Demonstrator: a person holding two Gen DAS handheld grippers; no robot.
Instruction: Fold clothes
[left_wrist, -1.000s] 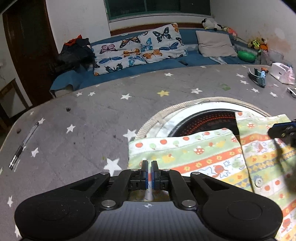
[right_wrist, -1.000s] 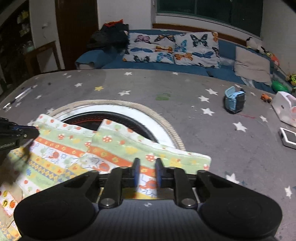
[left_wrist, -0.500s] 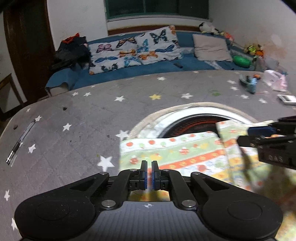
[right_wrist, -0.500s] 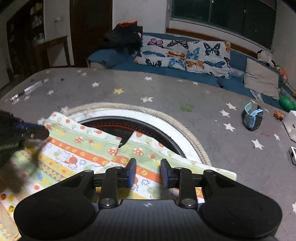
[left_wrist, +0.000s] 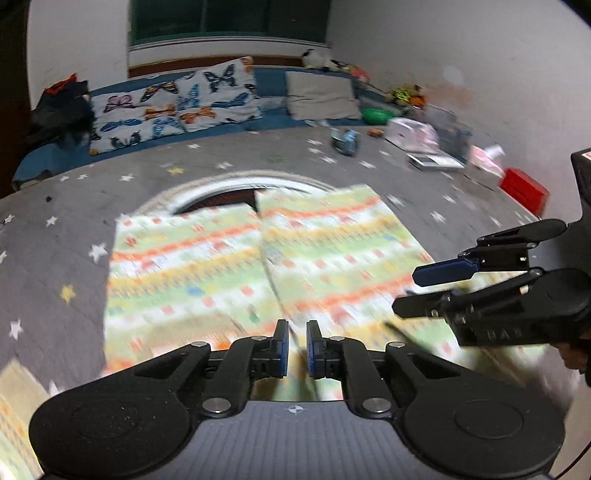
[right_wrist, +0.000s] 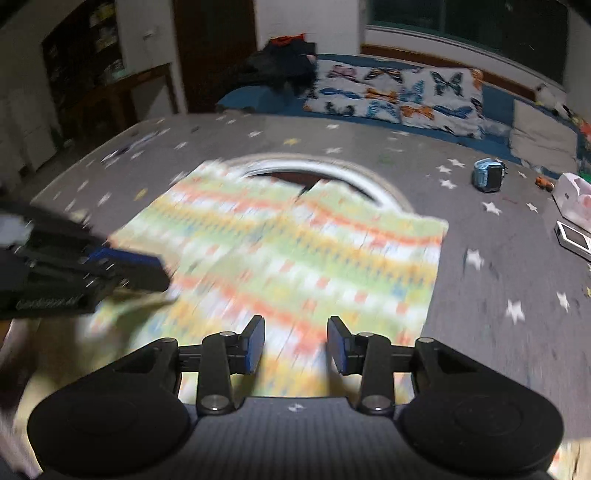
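While both grippers hover, one striped cloth (left_wrist: 258, 266) lies ahead on the starry table (left_wrist: 66, 258). Left gripper (left_wrist: 294, 347) slightly parted, right gripper (right_wrist: 295, 343) wide apart; two butterfly pillows (right_wrist: 399, 96) beyond.

Grey star-print cover (right_wrist: 480, 295) carries striped garment (right_wrist: 295, 251), round mat (right_wrist: 369, 181), blue toy (right_wrist: 488, 175), white box (right_wrist: 574, 194).

Motion-blurred print on the patterned garment (left_wrist: 229, 266), details unreadable
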